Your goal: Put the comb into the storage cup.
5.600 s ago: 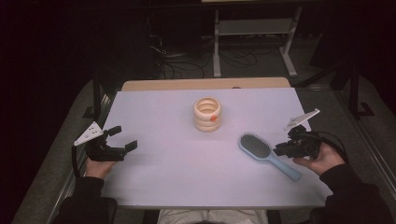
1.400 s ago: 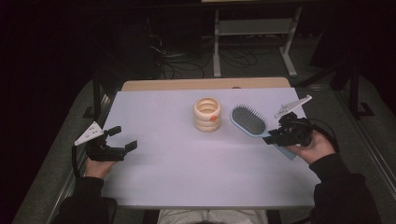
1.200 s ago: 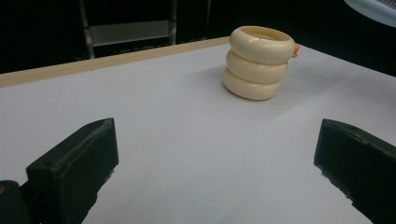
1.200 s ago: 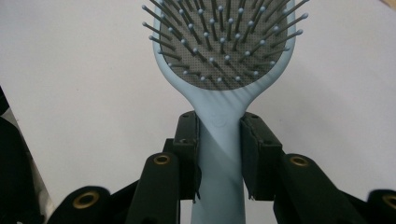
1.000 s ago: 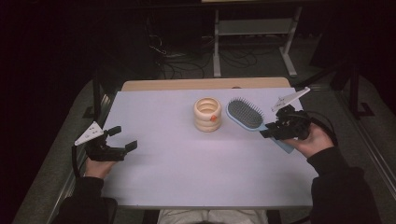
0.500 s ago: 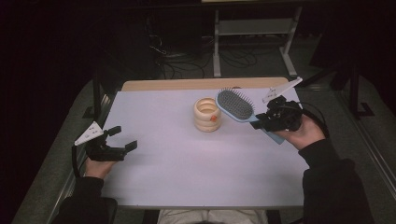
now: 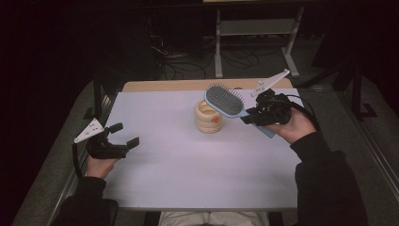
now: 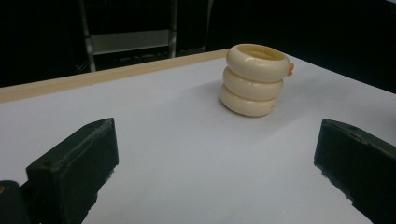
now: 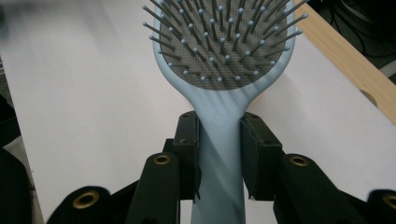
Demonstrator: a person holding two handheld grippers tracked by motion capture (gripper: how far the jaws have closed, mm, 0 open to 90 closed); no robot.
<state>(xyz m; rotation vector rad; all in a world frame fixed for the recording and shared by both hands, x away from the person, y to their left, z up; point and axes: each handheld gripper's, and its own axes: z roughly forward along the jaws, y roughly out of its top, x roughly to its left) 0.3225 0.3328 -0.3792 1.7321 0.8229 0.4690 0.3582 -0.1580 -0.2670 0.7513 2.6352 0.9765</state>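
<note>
A light blue hairbrush (image 7: pixel 226 101) with a grey bristle pad hangs in the air, its head just above and right of a cream ringed holder (image 7: pixel 209 116) that stands mid-table. My right gripper (image 7: pixel 249 116) is shut on the hairbrush's handle (image 9: pixel 218 140), both pads pressing its sides, bristles facing up. The left gripper (image 7: pixel 126 135) rests low at the table's left side, open with nothing between its jaws. From the left gripper view the cream holder (image 8: pixel 254 79) stands upright ahead, a small orange mark on its side.
A white sheet covers the table (image 7: pixel 188 165), with a bare wooden strip (image 7: pixel 164 85) along the far edge. Beyond it stand a metal shelf frame (image 7: pixel 254 33) and cables on a dark floor.
My right gripper has carried the hairbrush up and to the left, from the table's right side to beside the holder's rim. The left gripper has stayed put.
</note>
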